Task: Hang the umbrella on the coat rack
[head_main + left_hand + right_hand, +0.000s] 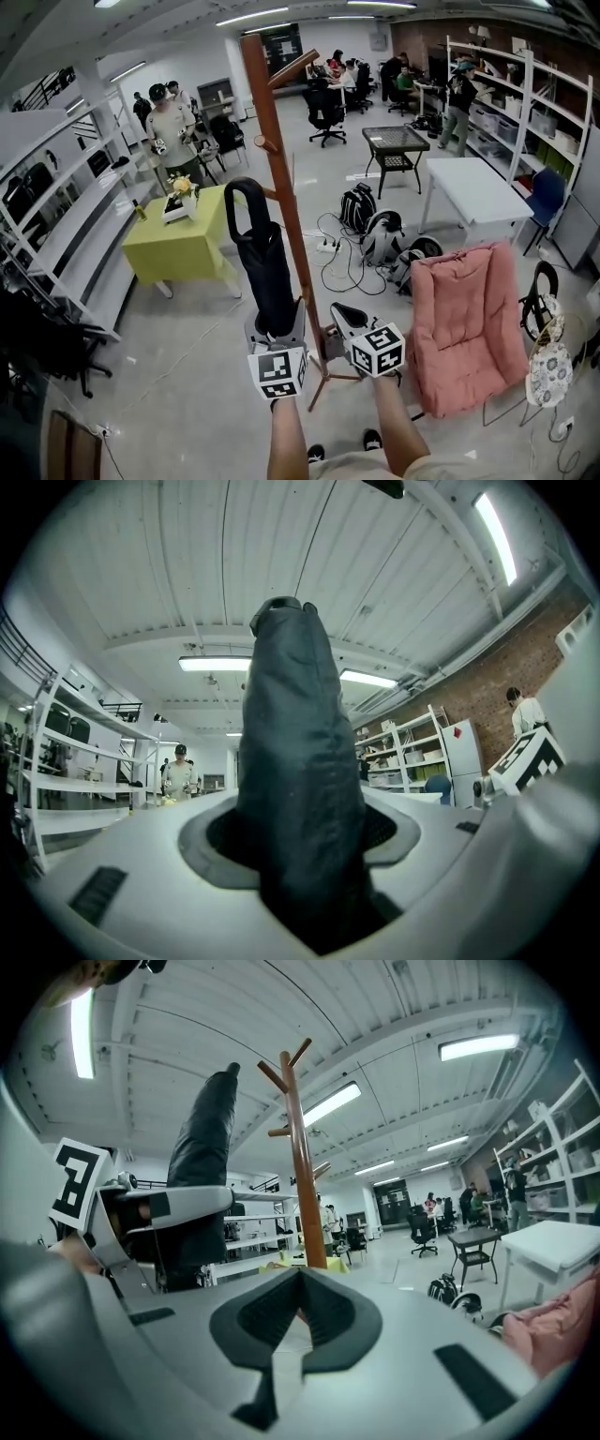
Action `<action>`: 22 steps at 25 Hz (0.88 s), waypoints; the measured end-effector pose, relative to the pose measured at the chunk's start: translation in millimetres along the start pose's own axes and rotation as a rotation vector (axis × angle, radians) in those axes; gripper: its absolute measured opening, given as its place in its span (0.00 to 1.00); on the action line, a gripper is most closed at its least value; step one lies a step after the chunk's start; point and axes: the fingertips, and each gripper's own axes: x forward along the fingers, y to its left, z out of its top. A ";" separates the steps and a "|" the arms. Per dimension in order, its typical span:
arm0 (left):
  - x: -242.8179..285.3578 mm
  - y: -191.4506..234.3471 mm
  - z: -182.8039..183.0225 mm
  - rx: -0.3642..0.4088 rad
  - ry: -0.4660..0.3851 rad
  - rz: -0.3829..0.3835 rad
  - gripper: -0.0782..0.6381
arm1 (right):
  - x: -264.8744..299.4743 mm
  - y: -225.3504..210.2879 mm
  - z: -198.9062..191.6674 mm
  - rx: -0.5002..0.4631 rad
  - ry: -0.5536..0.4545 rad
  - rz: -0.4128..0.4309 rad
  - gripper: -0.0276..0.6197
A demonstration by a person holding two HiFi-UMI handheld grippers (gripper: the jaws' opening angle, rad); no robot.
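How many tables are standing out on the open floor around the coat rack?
3: a yellow-green table left of the coat rack, a black table farther back on its right, and a white table at right. Desks further back may be hidden.

A dark folded umbrella [295, 752] is held between the pads of the left gripper [305, 841] and is seen standing upright against the white ceiling [187, 564]; shelving [66, 761] and a distant person [178, 775] are shown at left, a brick wall [487, 682] at right
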 end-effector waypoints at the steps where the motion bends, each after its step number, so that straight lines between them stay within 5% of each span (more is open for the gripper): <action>1: 0.2 0.8 1.4 0.005 0.001 0.007 0.49 | 1.9 1.5 -0.4 0.001 0.001 0.008 0.05; 22: 33.9 2.5 55.1 0.077 -0.033 0.020 0.49 | 4.1 -3.5 -3.3 -0.002 0.018 0.039 0.05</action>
